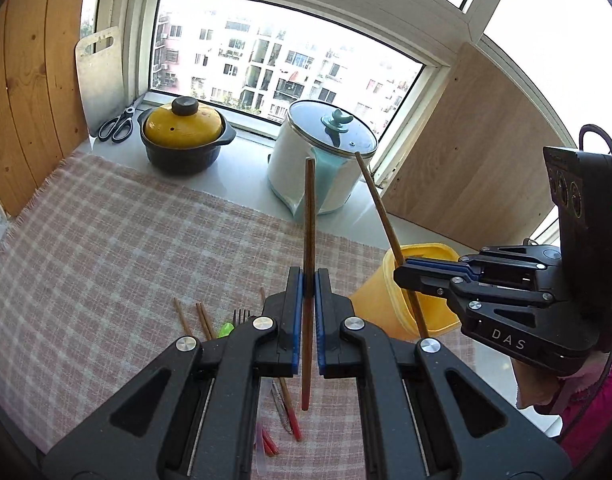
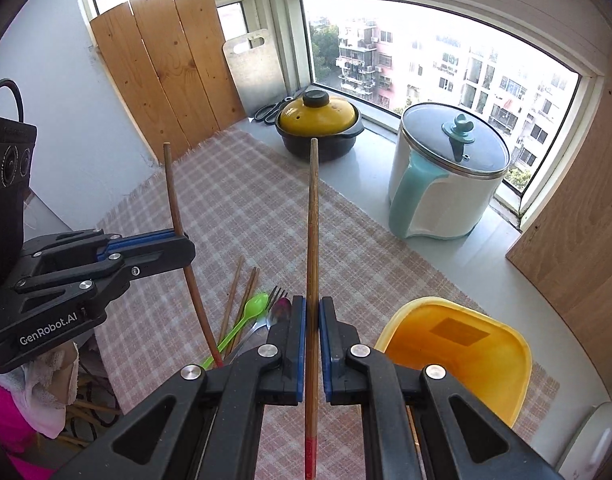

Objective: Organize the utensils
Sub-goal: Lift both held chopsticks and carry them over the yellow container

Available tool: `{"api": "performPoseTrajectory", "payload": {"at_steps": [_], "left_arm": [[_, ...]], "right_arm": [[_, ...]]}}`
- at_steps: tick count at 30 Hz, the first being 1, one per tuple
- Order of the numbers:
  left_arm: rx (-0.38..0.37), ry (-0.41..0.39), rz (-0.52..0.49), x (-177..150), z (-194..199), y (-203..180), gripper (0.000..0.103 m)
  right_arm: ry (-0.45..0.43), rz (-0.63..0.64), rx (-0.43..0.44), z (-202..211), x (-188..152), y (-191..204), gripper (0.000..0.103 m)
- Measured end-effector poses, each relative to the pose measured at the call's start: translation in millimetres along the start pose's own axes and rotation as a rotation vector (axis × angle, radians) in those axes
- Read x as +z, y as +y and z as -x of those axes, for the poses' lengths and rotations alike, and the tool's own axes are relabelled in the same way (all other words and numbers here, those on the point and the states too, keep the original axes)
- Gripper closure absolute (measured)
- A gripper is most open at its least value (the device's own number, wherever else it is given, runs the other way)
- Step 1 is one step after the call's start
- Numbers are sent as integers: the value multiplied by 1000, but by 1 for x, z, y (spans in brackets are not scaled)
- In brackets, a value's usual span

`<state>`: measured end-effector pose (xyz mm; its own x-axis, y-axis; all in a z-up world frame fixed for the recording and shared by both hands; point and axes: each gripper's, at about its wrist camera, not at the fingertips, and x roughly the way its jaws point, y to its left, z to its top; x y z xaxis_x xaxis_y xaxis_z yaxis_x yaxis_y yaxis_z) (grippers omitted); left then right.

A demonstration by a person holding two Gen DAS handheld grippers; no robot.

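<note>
Two wooden chopsticks are the things in hand, one in each gripper. The left chopstick point(image 1: 309, 240) stands nearly upright between the closed jaws of the left gripper point(image 1: 309, 300), pinched about midway so its red tip hangs below the pads and its plain end rises above them; gripping near the middle probably keeps it from swinging. The right chopstick point(image 2: 312, 280) is clamped the same way in the right gripper point(image 2: 312, 344), jaws closed on it, red tip down. Both are clear of the cloth point(image 1: 125, 232), which suits carrying them over a rim rather than sliding them. The likely goal is the yellow tub point(image 2: 458, 344), open-mouthed and apparently empty, standing on the cloth just beside the right gripper. On the cloth below and between the grippers lie the utensils yet to sort: more chopsticks point(image 2: 241, 296), a green spoon point(image 2: 249, 312), a fork point(image 2: 274, 298) and a metal spoon point(image 2: 279, 312), bunched together near the front edge. Farther back on the counter, well apart from the work, stand a yellow-lidded pot point(image 1: 183, 136), a white pot point(image 1: 322, 156), scissors point(image 1: 117, 125) and a board point(image 1: 99, 76) leaning by the window.
</note>
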<state>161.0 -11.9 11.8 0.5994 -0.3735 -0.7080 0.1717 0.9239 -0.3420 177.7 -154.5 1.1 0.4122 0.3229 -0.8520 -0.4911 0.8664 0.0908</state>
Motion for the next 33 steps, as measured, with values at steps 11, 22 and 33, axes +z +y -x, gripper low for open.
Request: {"api": "performPoseTrajectory", "payload": {"at_steps": [11, 22, 33], "left_arm": [[-40, -43, -13, 47, -10, -44, 100], [-70, -64, -26, 84, -18, -81, 100], [-82, -5, -58, 83, -59, -113, 100]], "right_arm": [[-45, 1, -40, 17, 25, -47, 99], [-38, -40, -71, 8, 27, -99, 99], [-33, -57, -75, 1, 17, -120, 99]]}}
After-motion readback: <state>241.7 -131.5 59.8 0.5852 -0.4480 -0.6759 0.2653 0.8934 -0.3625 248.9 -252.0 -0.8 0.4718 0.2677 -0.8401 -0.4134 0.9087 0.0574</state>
